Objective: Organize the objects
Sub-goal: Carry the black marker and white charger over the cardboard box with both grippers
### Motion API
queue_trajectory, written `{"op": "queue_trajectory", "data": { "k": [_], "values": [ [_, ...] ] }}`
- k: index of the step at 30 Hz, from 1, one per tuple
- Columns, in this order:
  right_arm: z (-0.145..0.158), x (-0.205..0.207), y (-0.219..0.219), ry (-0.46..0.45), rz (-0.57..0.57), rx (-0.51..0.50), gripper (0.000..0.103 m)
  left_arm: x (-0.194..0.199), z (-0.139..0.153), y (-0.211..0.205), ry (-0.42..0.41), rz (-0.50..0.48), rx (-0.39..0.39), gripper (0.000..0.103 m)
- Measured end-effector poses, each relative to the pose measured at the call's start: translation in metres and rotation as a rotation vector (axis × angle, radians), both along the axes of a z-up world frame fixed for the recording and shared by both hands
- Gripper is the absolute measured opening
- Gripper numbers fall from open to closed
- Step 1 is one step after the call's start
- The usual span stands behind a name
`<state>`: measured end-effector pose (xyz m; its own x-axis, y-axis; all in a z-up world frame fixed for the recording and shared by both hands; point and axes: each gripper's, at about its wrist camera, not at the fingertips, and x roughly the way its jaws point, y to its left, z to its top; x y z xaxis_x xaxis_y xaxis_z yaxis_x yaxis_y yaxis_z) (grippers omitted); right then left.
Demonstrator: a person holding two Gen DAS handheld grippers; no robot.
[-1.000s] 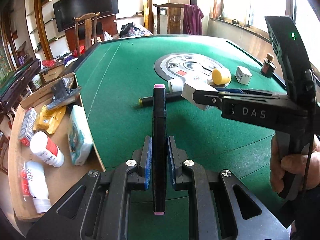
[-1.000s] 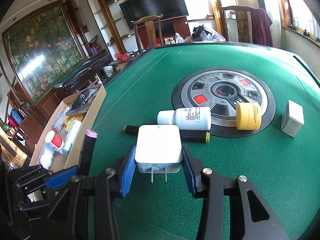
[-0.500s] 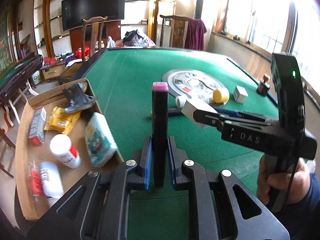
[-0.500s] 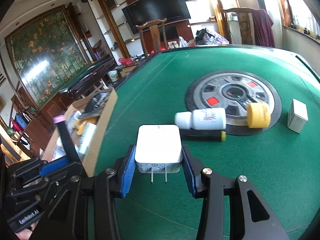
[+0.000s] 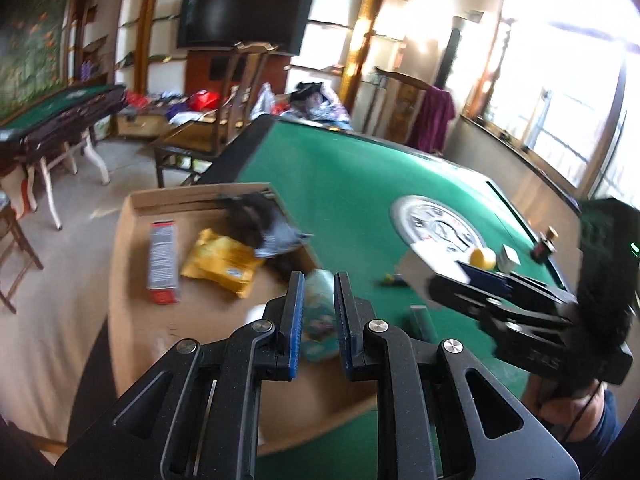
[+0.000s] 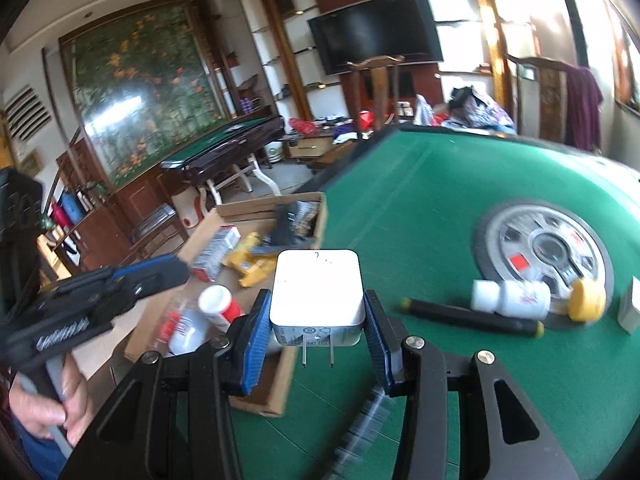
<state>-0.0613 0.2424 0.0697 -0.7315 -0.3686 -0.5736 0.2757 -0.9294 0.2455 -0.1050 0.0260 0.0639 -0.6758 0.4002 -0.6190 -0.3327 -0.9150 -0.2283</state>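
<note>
In the left wrist view the cardboard box fills the left and centre of the frame, set against the edge of the green felt table; inside it, from left to right, lie a red and white carton, a yellow packet, a dark blurred item at the far wall and a teal tissue pack; the left gripper hangs over the box with its blue pads apart and nothing between them; the tissue pack shows through the gap.

To the right, on the felt, sit the round silver centre panel, a yellow tape roll, a small white box and a small dark bottle near the table edge.

In the right wrist view the right gripper clamps a white plug adapter (prongs pointing toward the camera) at lower centre, over the corner where box meets table; left of it in the box lie two red and white bottles; on the right a black marker with yellow ends lies just in front of a white pill bottle.
</note>
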Motion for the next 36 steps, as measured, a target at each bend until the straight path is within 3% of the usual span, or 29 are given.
{"op": "queue_trajectory", "data": {
  "k": [6, 14, 19, 24, 28, 33, 36],
  "values": [
    [0.001, -0.001, 0.017, 0.015, -0.055, -0.023, 0.044, 0.002, -0.009, 0.001, -0.079, -0.106, 0.046, 0.014],
    [0.000, 0.024, 0.095, 0.034, -0.208, -0.019, 0.044, 0.022, -0.032, 0.110, -0.265, -0.371, 0.069, 0.014],
    [-0.010, 0.037, 0.149, 0.034, -0.308, -0.015, 0.044, 0.014, -0.052, 0.170, -0.429, -0.401, 0.108, 0.014],
    [-0.021, 0.047, 0.182, 0.056, -0.362, -0.048, 0.044, 0.007, -0.070, 0.219, -0.542, -0.380, 0.061, 0.014],
    [-0.023, 0.051, 0.201, 0.053, -0.363, -0.119, 0.044, 0.003, -0.071, 0.244, -0.543, -0.353, -0.007, 0.014],
    [-0.016, 0.059, 0.200, 0.090, -0.346, -0.138, 0.044, -0.003, -0.082, 0.263, -0.550, -0.349, -0.082, 0.016],
    [-0.015, 0.062, 0.203, 0.094, -0.348, -0.147, 0.044, 0.001, -0.083, 0.273, -0.492, -0.347, -0.142, 0.016]
  ]
}}
